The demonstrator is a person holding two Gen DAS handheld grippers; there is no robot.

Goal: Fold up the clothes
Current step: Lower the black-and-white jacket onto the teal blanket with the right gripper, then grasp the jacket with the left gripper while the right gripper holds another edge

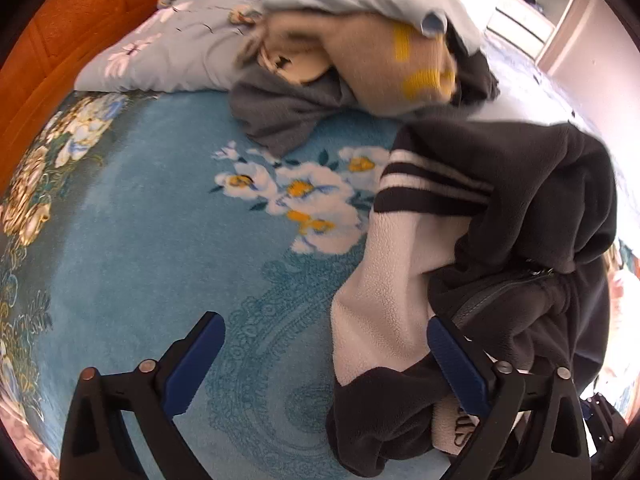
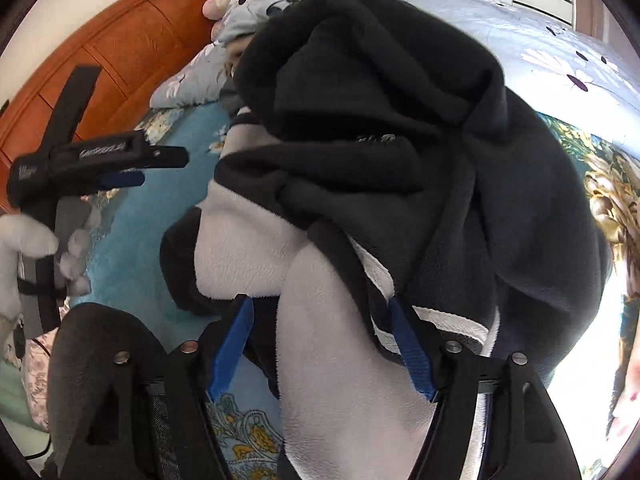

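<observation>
A dark fleece jacket [image 1: 520, 208] with a white panel and two white stripes lies bunched on the blue flowered bedspread [image 1: 160, 240]. In the left wrist view my left gripper [image 1: 324, 360] stands wide open just above the bedspread. Its right finger [image 1: 456, 364] lies against the jacket's dark hem, and nothing is pinched. In the right wrist view the jacket [image 2: 380, 140] fills the middle. My right gripper [image 2: 320, 346] is open with a white fleece part [image 2: 332, 340] passing loosely between its blue pads. The left gripper [image 2: 168, 160] shows at the left, held by a gloved hand [image 2: 24, 240].
Behind the jacket lie a beige garment with yellow marks [image 1: 380, 68] and a grey garment [image 1: 280, 112]. A pale blue flowered pillow [image 1: 180, 48] sits under a duvet [image 2: 540, 52]. An orange wooden headboard [image 1: 60, 40] bounds the bed.
</observation>
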